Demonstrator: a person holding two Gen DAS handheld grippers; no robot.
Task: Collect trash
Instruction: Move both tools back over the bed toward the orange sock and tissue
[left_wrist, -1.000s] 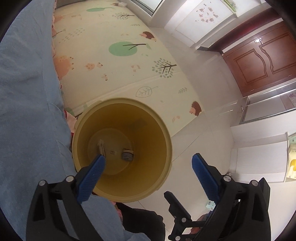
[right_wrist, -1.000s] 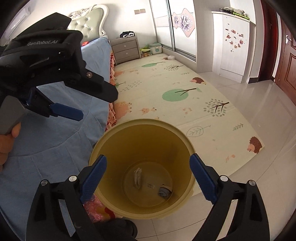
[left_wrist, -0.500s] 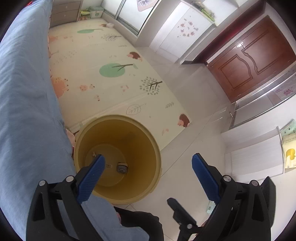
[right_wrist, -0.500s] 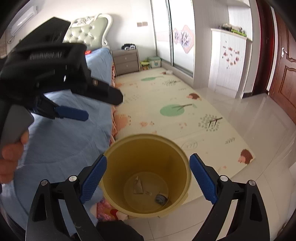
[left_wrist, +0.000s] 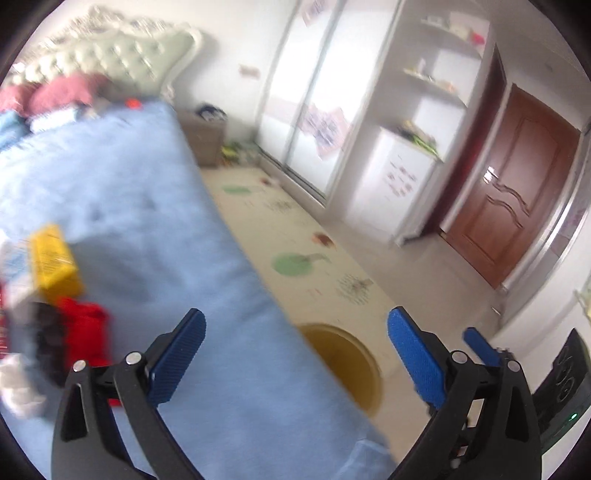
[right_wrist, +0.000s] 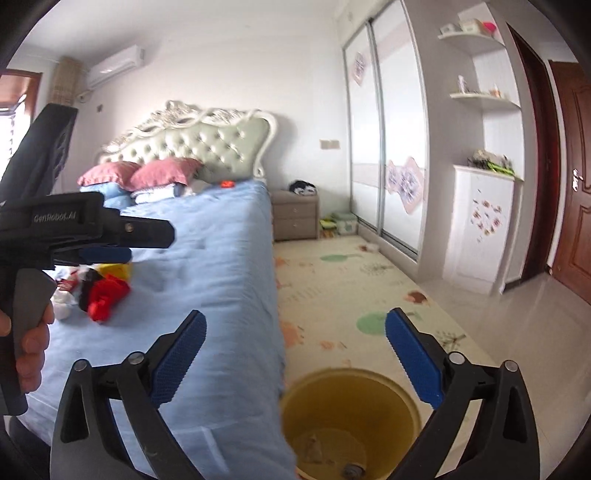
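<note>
Two bits already in the bin (right_wrist: 351, 417) below the right gripper (right_wrist: 293, 360), both grippers just opened wide and empty, trash pile (left_wrist: 55, 295) left on the bed ahead-left of the left gripper (left_wrist: 295, 358).

The left hand-held gripper (left_wrist: 293, 356) has just been opening its blue-padded jaws; they stand wide with nothing between them. The right hand-held gripper (right_wrist: 295, 354) has done likewise, also empty. A bare hand (right_wrist: 31, 338) grips the left one's grey handle at the near left.
</note>
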